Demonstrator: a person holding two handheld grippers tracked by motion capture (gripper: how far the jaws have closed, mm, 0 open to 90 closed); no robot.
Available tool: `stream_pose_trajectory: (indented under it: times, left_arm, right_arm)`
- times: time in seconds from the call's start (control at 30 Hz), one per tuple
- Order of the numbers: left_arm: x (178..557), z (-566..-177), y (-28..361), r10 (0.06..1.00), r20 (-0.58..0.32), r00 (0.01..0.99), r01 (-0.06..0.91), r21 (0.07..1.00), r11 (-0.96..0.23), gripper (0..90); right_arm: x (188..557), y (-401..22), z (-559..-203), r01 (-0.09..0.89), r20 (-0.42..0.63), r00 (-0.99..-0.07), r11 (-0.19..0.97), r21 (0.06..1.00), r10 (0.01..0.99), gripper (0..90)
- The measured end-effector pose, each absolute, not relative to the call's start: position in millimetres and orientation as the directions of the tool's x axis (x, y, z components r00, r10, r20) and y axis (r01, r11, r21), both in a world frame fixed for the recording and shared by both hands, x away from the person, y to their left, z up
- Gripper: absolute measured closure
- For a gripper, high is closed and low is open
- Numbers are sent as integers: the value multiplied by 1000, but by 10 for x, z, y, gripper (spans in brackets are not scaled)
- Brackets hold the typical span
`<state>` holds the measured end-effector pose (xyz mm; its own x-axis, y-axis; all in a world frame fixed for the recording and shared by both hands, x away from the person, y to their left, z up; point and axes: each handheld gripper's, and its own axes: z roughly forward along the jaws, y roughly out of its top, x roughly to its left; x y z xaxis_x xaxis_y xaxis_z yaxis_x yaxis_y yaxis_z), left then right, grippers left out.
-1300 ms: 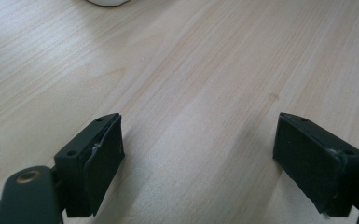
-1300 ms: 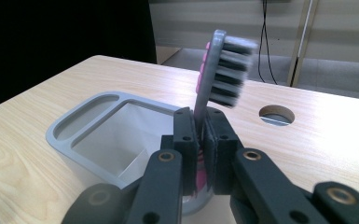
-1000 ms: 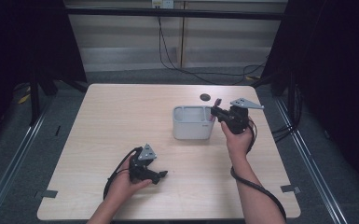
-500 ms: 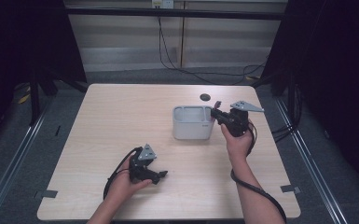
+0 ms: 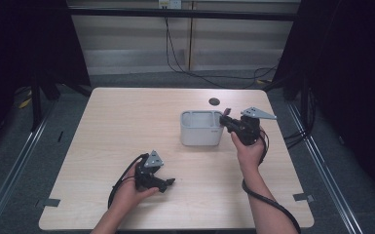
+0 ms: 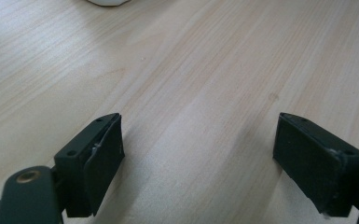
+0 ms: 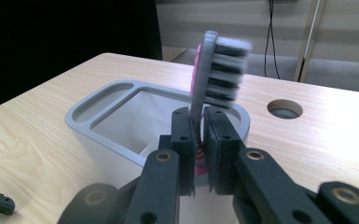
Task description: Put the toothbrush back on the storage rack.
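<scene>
- Right gripper view puts your right gripper (image 7: 199,149) clamped on a grey-and-pink toothbrush (image 7: 214,74), head up, bristles facing right in that view.
- You hold the toothbrush upright over the near wall of the grey holder (image 7: 102,121), above its large compartment; a narrow slot runs along the holder's left side there.
- High view places your right gripper (image 5: 227,118) at the holder's (image 5: 200,129) right edge, near the table's (image 5: 126,122) round hole (image 5: 214,101).
- Your left gripper (image 6: 198,154) rests low on the table, well apart from the holder, jaws spread wide with nothing between them.
</scene>
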<state>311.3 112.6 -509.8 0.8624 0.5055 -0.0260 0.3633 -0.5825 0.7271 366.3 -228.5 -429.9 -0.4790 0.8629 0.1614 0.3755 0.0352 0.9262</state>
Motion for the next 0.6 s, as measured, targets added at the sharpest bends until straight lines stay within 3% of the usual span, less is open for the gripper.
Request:
stream_pose_trajectory:
  times: [0.6]
  left_arm:
    - [3113,-5098,1125,505,-26,863,362,728,-582,157]
  right_arm:
    - [3656,-2317,-4288,375,147,-470,46,926,870,705]
